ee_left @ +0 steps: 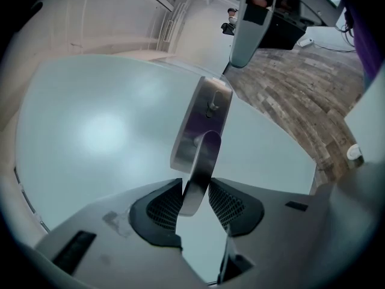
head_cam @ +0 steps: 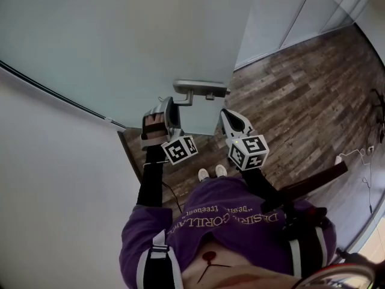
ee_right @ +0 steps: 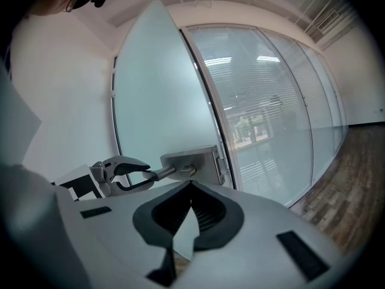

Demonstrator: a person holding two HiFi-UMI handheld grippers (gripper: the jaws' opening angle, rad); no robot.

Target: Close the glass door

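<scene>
The frosted glass door (head_cam: pixel 120 41) stands ajar, its edge toward me. Its metal handle (head_cam: pixel 201 89) juts from a steel plate near that edge. My left gripper (head_cam: pixel 171 110) is shut on the handle's lever (ee_left: pixel 201 161), which runs between both ribbed pads, and the gripper is rolled on its side. From the right gripper view the lever (ee_right: pixel 165 172) ends inside the left gripper (ee_right: pixel 123 173), beside the plate (ee_right: pixel 195 161). My right gripper (head_cam: pixel 231 122) hangs just right of the handle and below it, apart from it. Its fingertips (ee_right: pixel 191 188) meet with nothing between them.
A white wall (head_cam: pixel 54 179) runs close on the left. Wood-plank floor (head_cam: pixel 301 95) spreads to the right, with a white cable (head_cam: pixel 361 155) lying on it. A curved glass partition (ee_right: pixel 271 101) with blinds stands beyond the door edge.
</scene>
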